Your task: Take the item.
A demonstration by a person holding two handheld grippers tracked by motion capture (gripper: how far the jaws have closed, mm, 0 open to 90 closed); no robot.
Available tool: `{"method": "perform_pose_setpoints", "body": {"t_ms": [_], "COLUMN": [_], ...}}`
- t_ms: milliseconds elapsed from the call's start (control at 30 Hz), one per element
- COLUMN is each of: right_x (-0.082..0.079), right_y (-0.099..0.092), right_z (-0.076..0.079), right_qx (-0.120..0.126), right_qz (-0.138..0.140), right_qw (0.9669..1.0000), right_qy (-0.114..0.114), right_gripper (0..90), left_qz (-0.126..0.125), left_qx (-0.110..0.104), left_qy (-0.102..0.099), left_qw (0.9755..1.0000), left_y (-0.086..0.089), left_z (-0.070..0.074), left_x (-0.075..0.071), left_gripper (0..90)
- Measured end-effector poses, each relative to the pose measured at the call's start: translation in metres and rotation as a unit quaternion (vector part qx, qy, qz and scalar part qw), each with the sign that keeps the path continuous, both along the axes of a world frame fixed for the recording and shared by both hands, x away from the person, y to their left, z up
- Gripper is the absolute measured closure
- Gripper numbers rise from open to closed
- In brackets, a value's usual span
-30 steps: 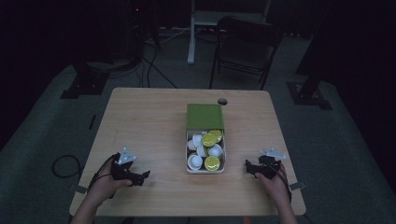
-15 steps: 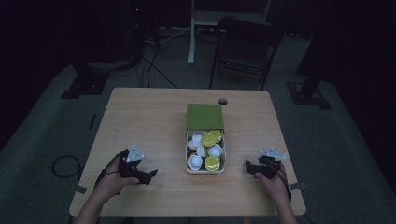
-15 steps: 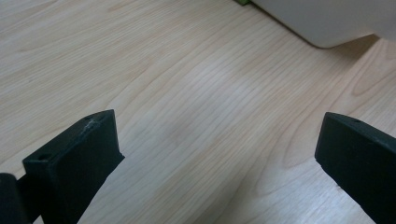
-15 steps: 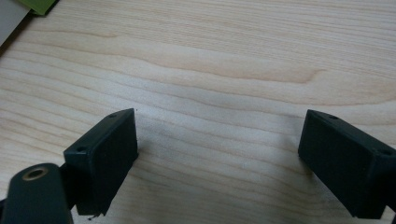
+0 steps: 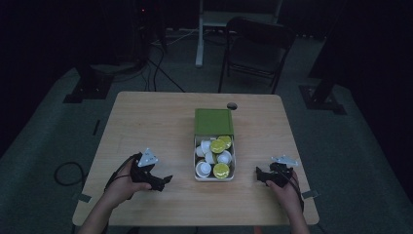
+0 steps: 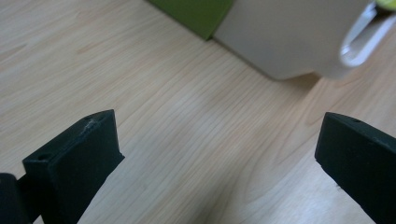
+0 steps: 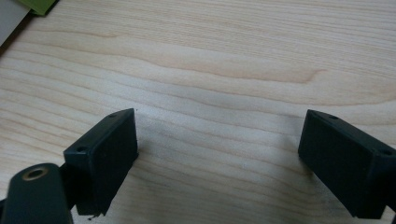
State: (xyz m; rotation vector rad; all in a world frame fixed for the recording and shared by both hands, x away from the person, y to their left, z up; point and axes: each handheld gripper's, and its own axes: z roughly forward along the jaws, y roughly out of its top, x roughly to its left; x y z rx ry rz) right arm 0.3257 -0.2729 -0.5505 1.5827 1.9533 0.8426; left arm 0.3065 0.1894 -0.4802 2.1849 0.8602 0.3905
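A white box (image 5: 215,177) holds several small cups with white or yellow-green tops, and its green lid (image 5: 213,122) lies over the far half. My left gripper (image 5: 164,180) rests open on the wooden table (image 5: 146,126), left of the box, jaws pointing at it. In the left gripper view the box's white wall (image 6: 289,32) and green lid (image 6: 196,14) stand just beyond the open left gripper (image 6: 219,154). My right gripper (image 5: 260,175) lies open to the right of the box. Bare wood lies between the jaws of the right gripper (image 7: 219,149).
A small dark round spot (image 5: 232,106) sits at the table's far edge behind the box. A folding chair (image 5: 258,44) and stand bases are on the floor beyond the table. A cable loop (image 5: 63,170) lies on the floor at left.
My left gripper has slid to the right, closer to the box. The right gripper has stayed where it was.
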Motion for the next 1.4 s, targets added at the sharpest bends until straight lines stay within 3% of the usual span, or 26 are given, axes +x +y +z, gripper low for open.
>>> {"method": "perform_pose_setpoints", "body": {"t_ms": [367,733,1033,1133,1400], "right_x": [0.000,0.000,0.000,0.000,0.000], "right_y": [0.000,0.000,0.000,0.000,0.000], "right_z": [0.000,0.000,0.000,0.000,0.000], "right_qx": [0.000,0.000,0.000,0.000,0.000], "right_qz": [0.000,0.000,0.000,0.000,0.000], "right_qw": [1.0000,1.0000,1.0000,1.0000,1.0000], "right_qy": [0.000,0.000,0.000,0.000,-0.001], "right_gripper": [11.3,11.3,11.3,11.3,11.3], "left_qz": [-0.027,-0.064,-0.078,-0.092,-0.101], "left_qx": [-0.013,-0.027,-0.038,-0.031,-0.048], "left_qy": [-0.014,-0.025,-0.028,-0.032,-0.029], "left_qw": [0.9995,0.9973,0.9958,0.9947,0.9933], "left_y": [-0.020,-0.049,-0.070,-0.077,-0.096], "left_z": [0.018,0.039,0.048,0.049,0.054], "left_x": [0.001,0.010,0.016,0.018,0.024], "left_gripper": [0.3,0.3,3.7,4.0,4.0]}}
